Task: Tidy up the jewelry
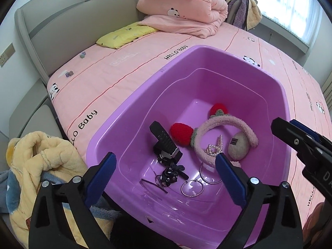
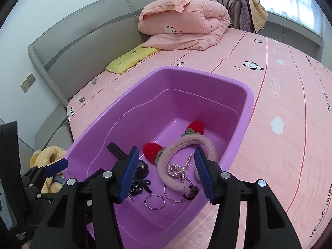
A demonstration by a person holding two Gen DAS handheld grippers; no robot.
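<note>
A purple plastic tub [image 1: 276,87] [image 2: 248,101] sits on the pink bed. Inside lie a fluffy pink headband [image 1: 228,122] [image 2: 186,143] with red strawberries [image 1: 180,133] [image 2: 151,151], a pearl hair clip [image 1: 215,147] [image 2: 178,169], a black watch [image 1: 164,139] [image 2: 116,152], a black hair clip [image 1: 172,173], two silver hoops [image 1: 192,188] [image 2: 154,202] and a beige puff [image 1: 238,144]. My left gripper [image 1: 166,166] is open and empty over the tub's near side. My right gripper [image 2: 166,161] is open and empty above the jewelry; it also shows at the right edge of the left wrist view [image 1: 300,139].
The pink bedsheet [image 2: 280,103] spreads around the tub. A folded pink quilt [image 1: 182,6] [image 2: 184,18] and yellow pillow [image 1: 124,35] [image 2: 130,59] lie by the grey headboard [image 1: 62,27]. A yellow fleece garment [image 1: 41,166] hangs at the bed's left edge.
</note>
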